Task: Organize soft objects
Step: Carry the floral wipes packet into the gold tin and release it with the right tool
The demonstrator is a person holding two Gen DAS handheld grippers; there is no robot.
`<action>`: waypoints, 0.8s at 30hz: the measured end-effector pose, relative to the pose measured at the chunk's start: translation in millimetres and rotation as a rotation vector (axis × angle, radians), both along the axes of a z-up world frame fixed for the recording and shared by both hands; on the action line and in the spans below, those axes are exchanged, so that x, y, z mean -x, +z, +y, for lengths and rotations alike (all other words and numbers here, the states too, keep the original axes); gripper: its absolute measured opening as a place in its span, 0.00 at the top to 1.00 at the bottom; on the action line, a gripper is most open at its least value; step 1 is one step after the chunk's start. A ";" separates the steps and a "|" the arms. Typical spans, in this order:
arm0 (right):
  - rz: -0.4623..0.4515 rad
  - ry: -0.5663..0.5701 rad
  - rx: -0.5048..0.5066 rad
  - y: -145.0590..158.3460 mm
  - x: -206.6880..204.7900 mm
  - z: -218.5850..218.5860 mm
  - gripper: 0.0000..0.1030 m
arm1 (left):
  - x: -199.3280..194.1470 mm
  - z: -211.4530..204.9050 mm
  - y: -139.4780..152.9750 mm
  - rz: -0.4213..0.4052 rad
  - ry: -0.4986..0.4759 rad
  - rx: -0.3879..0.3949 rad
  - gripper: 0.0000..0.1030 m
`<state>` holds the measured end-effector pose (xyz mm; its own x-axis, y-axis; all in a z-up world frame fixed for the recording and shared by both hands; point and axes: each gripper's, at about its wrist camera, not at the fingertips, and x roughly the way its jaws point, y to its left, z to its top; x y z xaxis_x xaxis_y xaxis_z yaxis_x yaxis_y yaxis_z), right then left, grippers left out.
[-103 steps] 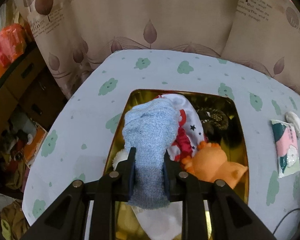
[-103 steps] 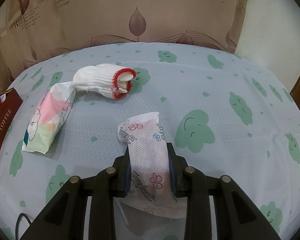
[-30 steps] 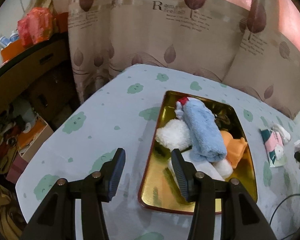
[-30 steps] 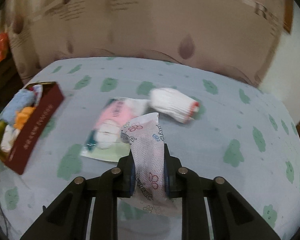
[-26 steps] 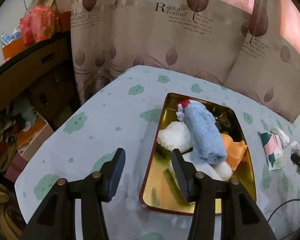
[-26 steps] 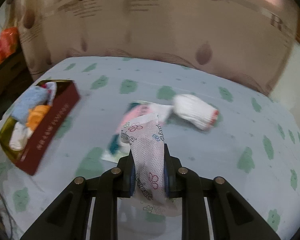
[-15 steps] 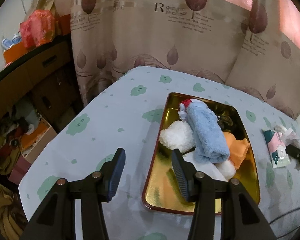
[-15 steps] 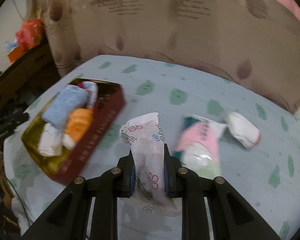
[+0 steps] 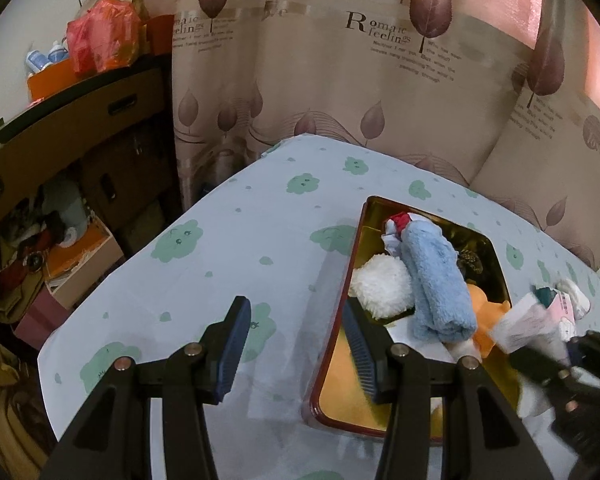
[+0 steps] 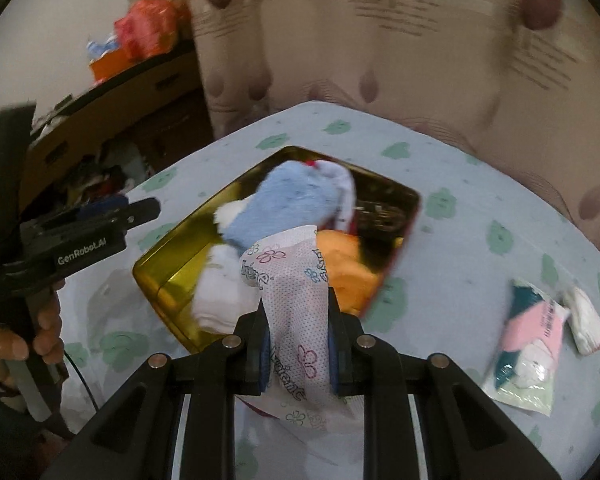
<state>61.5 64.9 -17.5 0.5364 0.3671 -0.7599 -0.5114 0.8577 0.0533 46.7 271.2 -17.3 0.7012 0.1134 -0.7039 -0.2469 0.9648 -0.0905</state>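
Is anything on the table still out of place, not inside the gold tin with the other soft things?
Yes. A pink tissue pack and a white rolled glove lie on the tablecloth, outside the gold tin. The right gripper holds a flowered packet, also not in yet.

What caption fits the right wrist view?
Right gripper carries a floral packet toward the gold tin of soft things.

The right wrist view is motion-blurred, so the curtain lettering [image 10: 384, 4] cannot be read. The floral packet [image 10: 296, 312] hides part of the gold tray's contents [image 10: 340, 276]. In the left wrist view, the right gripper [image 9: 540, 360] is smeared and cut off at the edge.
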 end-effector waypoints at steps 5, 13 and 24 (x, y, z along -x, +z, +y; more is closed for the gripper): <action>0.023 0.023 0.013 -13.2 -4.4 20.6 0.81 | 0.3 0.4 0.0 0.000 0.001 0.000 0.53; 0.068 0.018 0.029 -35.8 -11.5 32.5 0.78 | -0.6 -1.6 -0.2 0.000 -0.008 -0.005 0.53; 0.045 0.015 0.020 -35.9 -10.0 33.4 0.53 | -1.0 -5.3 -0.8 0.005 -0.013 -0.013 0.53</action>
